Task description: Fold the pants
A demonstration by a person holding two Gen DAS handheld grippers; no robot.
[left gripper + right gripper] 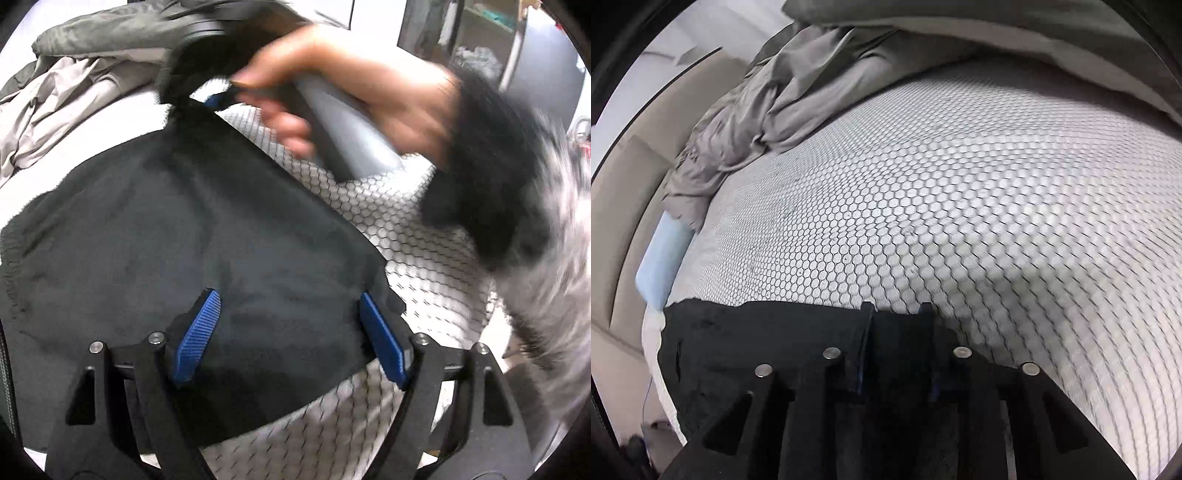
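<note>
- Right now the black pants [177, 229] lie spread on the honeycomb-patterned bed cover [960, 192], with one end lifted toward the far side of the bed by the right gripper [895, 314].
- Likely trouble first: the lifted end could slip free mid-carry. In the right wrist view the cloth shows only as a thin dark edge bunched between the jaws, so the hold looks shallow, and a quick sweep could tug it out.
- A second risk, as I judge it: the flat part of the pants could drag or bunch under the pull, because nothing pins it. The fold would then land crooked.
- A third: the carried end could come down on the rumpled grey bedding [768, 110] beyond the cover and not squarely on the pants.
- The left gripper [291, 332] hangs over the near part of the pants with its blue pads [197, 332] wide apart. Black fabric shows between them, but the pads do not press it; this gripper is released and grasps nothing.
- The right gripper's jaws stand narrow, clenched on the pants' edge, with black fabric hanging out on its left side.
- In the left wrist view a person's hand [351, 96] holds the right gripper's grey handle above the far end of the pants, blurred.
</note>
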